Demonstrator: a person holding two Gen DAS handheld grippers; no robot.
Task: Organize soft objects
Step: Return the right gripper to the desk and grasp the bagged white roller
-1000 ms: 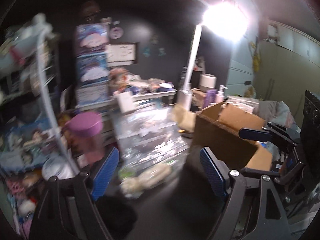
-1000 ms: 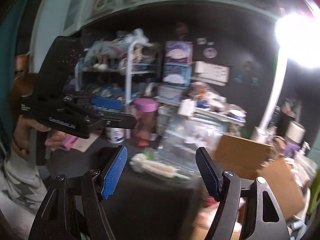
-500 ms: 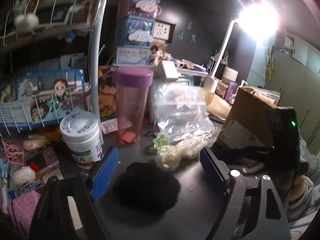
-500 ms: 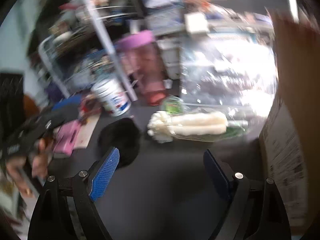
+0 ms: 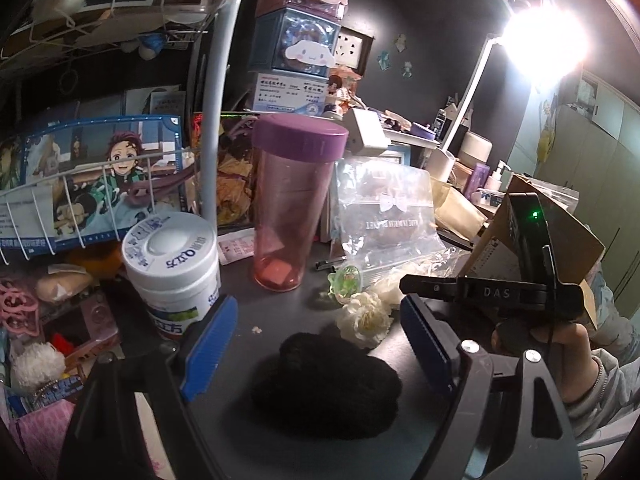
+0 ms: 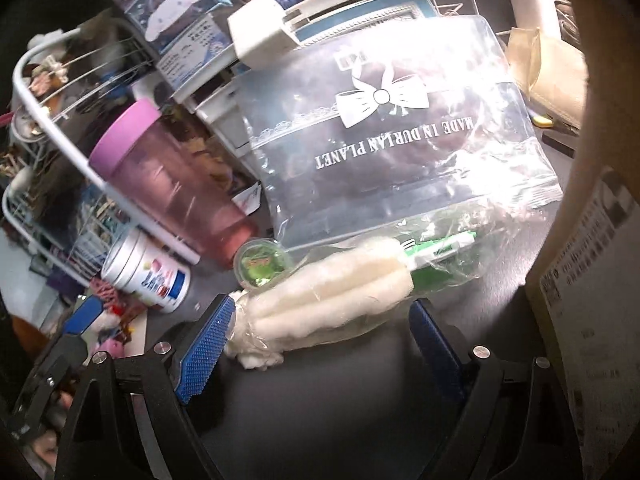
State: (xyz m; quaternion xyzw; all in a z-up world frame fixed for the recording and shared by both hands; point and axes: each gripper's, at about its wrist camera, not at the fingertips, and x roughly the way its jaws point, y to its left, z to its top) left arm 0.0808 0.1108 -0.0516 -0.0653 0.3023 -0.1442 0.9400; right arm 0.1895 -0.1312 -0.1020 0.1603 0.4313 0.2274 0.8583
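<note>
A black fluffy lump [image 5: 326, 384] lies on the dark desk [image 5: 280, 312], low between the blue pads of my left gripper [image 5: 316, 348], which is open and not touching it. Just beyond it sits a white cloth flower [image 5: 364, 316]. In the right wrist view this is a white flower bundle in clear wrap [image 6: 332, 296] lying across the desk. My right gripper [image 6: 320, 344] hangs just over its near side, jaws opening, pads clear of the wrap. A small green jelly cup [image 6: 262, 264] rests against the bundle.
Behind stand a pink tumbler with a purple lid [image 5: 294, 208], a white jar [image 5: 172, 264], a large clear printed bag [image 6: 400, 132] and a wire rack [image 5: 100, 184]. A cardboard box [image 6: 592, 280] crowds the right side. A hand [image 5: 560, 352] holds the right gripper.
Both grippers have dropped towards the desk. The left swung from the box to over the black lump. The right rolled, closed in on the white bundle and spread its jaws wider.
</note>
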